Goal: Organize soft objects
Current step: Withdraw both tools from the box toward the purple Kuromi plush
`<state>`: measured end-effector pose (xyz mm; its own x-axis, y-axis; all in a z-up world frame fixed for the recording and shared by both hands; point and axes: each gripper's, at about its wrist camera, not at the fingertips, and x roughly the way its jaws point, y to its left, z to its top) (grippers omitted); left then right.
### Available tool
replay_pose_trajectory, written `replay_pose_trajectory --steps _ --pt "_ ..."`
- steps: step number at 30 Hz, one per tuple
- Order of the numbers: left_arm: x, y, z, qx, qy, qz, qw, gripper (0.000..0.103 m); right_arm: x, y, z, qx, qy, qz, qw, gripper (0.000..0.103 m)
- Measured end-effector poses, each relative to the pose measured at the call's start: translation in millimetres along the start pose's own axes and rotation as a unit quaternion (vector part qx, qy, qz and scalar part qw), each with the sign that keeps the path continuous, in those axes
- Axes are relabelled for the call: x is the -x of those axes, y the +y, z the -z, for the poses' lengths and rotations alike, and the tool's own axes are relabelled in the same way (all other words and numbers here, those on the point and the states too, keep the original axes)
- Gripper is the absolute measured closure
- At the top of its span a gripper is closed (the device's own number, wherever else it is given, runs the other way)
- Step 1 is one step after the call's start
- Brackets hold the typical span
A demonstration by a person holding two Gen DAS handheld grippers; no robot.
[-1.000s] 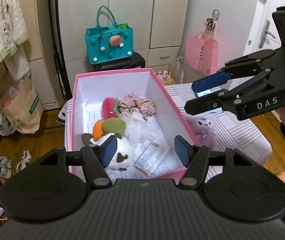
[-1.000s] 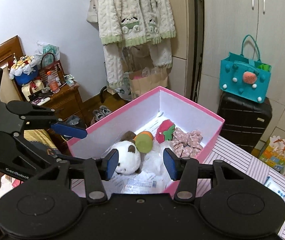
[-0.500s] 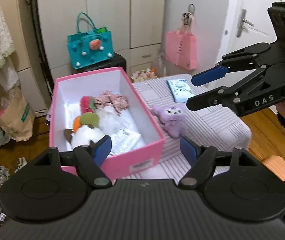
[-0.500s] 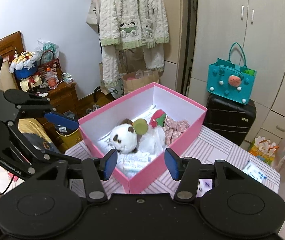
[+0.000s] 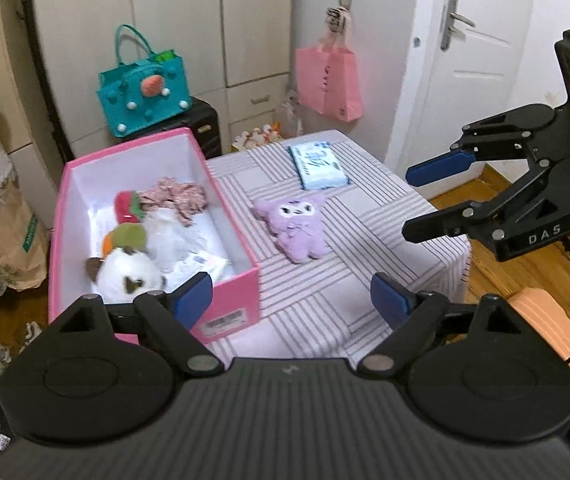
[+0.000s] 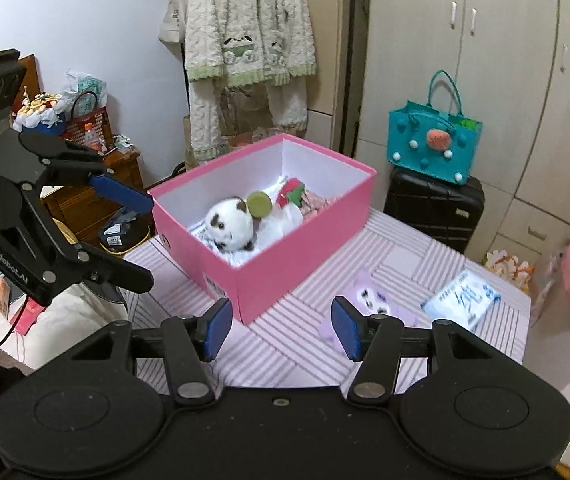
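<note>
Currently both jaws are opening, empty: left hand-held gripper, right hand-held gripper. Purple plush lies on the worktop beside the pink box; the right finger partly hides it.

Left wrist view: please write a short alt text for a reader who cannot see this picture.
A purple plush toy lies on a striped table beside an open pink box that holds a white plush and other soft things. The left hand-held gripper, jaws opening and empty, fills the foreground; the right hand-held gripper hangs empty at the right edge.
</note>
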<state>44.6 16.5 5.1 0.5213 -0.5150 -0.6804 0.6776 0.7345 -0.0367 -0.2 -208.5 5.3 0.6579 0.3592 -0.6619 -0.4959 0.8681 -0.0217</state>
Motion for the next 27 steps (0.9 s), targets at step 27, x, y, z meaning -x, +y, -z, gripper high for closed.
replay_pose_trajectory --steps 27 --pt "-139.8 -36.6 -35.6 0.016 -0.017 0.019 0.9995 0.019 -104.6 -91.4 83.8 -0.086 -0.029 0.004 0.996 0.039"
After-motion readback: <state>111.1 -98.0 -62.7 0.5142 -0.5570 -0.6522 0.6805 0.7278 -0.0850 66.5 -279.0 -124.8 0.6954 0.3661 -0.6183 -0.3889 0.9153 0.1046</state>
